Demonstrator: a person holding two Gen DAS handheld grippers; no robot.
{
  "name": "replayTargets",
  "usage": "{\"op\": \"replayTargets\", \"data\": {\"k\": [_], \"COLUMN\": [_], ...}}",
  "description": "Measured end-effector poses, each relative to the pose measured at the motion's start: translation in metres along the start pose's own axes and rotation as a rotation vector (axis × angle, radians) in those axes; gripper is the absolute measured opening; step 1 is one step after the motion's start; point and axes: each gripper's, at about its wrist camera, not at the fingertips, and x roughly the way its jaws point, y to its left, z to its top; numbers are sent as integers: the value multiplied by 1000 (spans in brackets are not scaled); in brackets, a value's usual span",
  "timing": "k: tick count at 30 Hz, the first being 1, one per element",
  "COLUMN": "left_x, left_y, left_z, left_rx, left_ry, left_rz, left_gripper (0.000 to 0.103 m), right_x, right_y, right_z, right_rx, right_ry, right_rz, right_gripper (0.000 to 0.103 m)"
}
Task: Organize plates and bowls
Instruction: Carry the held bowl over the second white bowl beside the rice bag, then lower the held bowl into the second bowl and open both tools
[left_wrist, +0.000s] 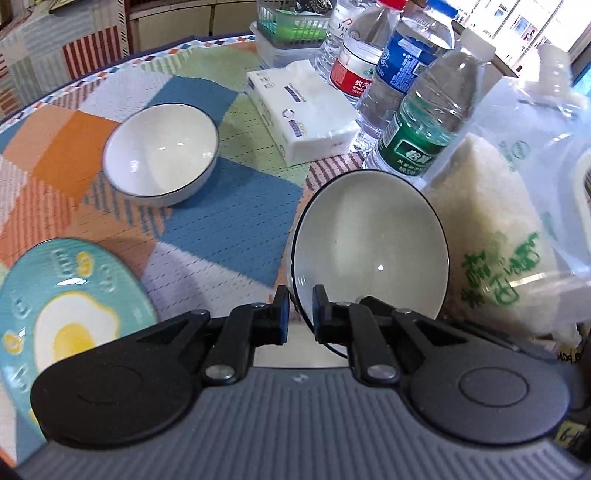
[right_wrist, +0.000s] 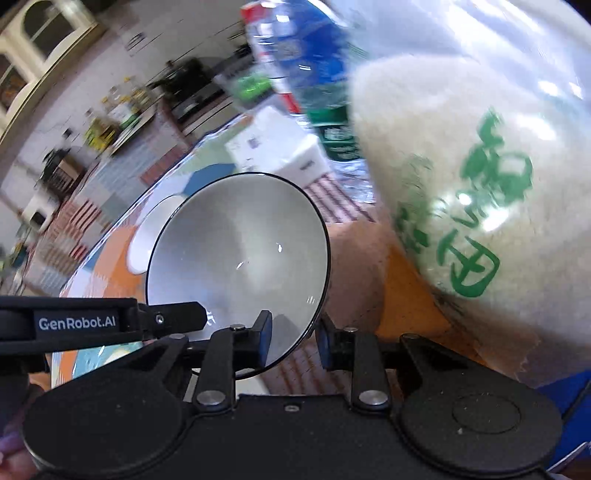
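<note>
On the patchwork tablecloth (left_wrist: 229, 229), the left gripper (left_wrist: 300, 314) pinches a tilted bowl's (left_wrist: 373, 243) rim; the right gripper (right_wrist: 293, 341) straddles the opposite rim, jaws not quite touching; glazed, slippery, breakable, so a rim hold seems wise.

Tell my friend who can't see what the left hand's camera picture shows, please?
The left gripper is shut on the rim of a tilted white bowl, lifted over a colourful checked tablecloth. Another white bowl sits farther back, with a blue fried-egg plate at the near left. Water bottles, a tissue pack and a bag of rice stand on the right.
</note>
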Motion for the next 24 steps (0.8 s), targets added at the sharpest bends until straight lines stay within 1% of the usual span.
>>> {"op": "replayTargets", "data": {"k": [5,9,13,17,21,24], "left_x": [-33,-56,-74,-83,-83,-80], "left_y": [3,1,1,-1,-2,1], "left_z": [-14,-28,-42,-56,-65,-71], "left_rx": [-9,3,-7,-34,-48,-61], "left_ry": [7,0,3,7,25,48], "left_rz": [23,42,47,61,72,65], "left_gripper": [12,12,13,13,13,13], "right_x": [-28,-48,-64,-75,-81,-81], "right_y": [12,25,33,35,37,37], "right_z": [-2,-8,-14,-21,-28,-30], "right_rx": [-70,-130,-173,-190,-219,-229], "right_ry": [5,9,33,54,62,77], "right_rz": [68,91,116,136,138,141], "right_gripper": [30,30,30,30,30,30]}}
